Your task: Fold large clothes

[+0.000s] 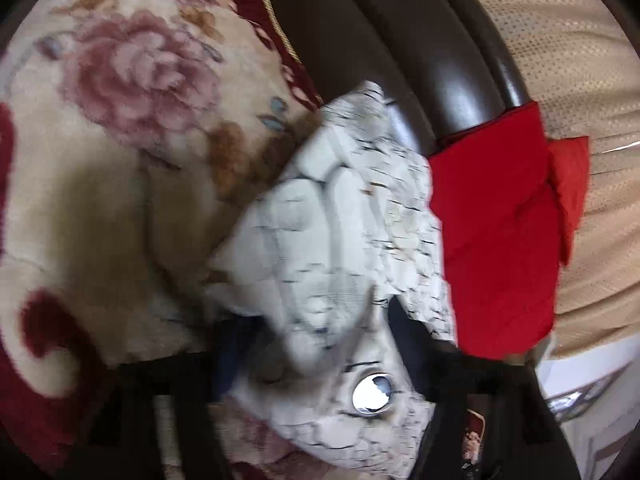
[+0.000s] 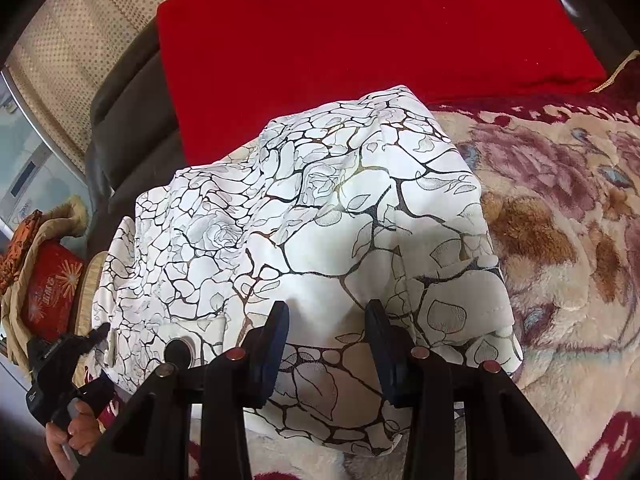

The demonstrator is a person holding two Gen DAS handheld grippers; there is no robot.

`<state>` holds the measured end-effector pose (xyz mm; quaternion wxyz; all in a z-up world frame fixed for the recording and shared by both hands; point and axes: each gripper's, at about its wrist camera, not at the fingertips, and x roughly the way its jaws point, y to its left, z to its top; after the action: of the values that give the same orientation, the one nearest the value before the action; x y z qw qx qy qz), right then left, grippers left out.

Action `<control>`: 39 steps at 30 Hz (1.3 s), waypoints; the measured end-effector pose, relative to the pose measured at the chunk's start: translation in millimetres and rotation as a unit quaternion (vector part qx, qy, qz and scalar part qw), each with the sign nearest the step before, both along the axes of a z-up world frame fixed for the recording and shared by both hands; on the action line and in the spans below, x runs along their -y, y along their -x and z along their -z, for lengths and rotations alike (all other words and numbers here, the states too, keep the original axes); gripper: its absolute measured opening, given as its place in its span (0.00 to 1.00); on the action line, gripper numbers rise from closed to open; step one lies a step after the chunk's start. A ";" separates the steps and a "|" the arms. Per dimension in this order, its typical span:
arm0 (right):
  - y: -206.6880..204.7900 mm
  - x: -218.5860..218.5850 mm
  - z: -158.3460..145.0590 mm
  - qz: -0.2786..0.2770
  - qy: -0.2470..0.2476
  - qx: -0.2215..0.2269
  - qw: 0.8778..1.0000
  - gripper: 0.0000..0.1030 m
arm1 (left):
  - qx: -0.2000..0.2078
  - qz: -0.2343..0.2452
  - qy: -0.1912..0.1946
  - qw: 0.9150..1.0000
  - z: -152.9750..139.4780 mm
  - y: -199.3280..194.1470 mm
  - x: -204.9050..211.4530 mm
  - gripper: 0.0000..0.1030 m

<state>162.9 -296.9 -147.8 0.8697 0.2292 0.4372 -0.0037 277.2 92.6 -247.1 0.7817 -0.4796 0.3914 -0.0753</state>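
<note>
White padded coat [image 2: 320,216] printed with black crack lines and faint rose outlines, glossy finish, lying bunched in a rounded heap on a plush floral blanket [image 2: 568,216] in cream, mauve and maroon. Blanket pile looks thick and fuzzy. Behind the coat I see a flat red cushion [image 2: 360,32], woven texture, squared corners, leaning on a dark brown leather-look sofa back [image 1: 400,40] with rolled, shiny ridges. Beige dotted curtain fabric [image 1: 560,40] hangs beyond.

My right gripper [image 2: 326,308] points down at the near hem of the coat; its two dark blue padded fingers [image 2: 276,344] stand about half apart with a fold of the coat rising between them. I can't tell whether the pads actually press the cloth.

My left gripper [image 1: 320,360] view is motion-blurred. Coat fabric fills the gap between its black fingers, a round shiny metal snap button [image 1: 372,392] on the flap nearest the lens. The fingers are fairly wide, and whether they pinch the fabric I can't tell through the blur. From the right view the left gripper sits at the coat's left edge, held by a hand [image 2: 72,436].
</note>
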 end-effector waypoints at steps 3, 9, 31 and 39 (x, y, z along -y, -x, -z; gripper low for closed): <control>-0.8 0.5 0.1 -0.002 0.001 0.000 1.000 0.43 | 0.003 0.008 -0.027 1.000 -4.0 -3.2 5.4 0.63; -1.9 2.1 0.3 -0.006 -0.003 0.001 1.000 0.43 | 0.000 0.008 -0.023 1.000 1.4 -6.8 4.7 0.41; -0.6 20.2 1.0 -0.008 -0.068 0.006 0.998 0.43 | 0.098 0.070 -0.160 0.980 -74.7 1.7 52.5 0.19; 8.0 80.2 11.4 0.028 -0.284 0.028 0.958 0.44 | 0.180 0.252 -0.329 0.892 -135.5 25.2 213.0 0.15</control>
<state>154.9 -377.1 -159.2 0.7805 0.4788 0.3888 0.1024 252.0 -120.5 -111.6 0.9068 -0.0582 0.3537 -0.2218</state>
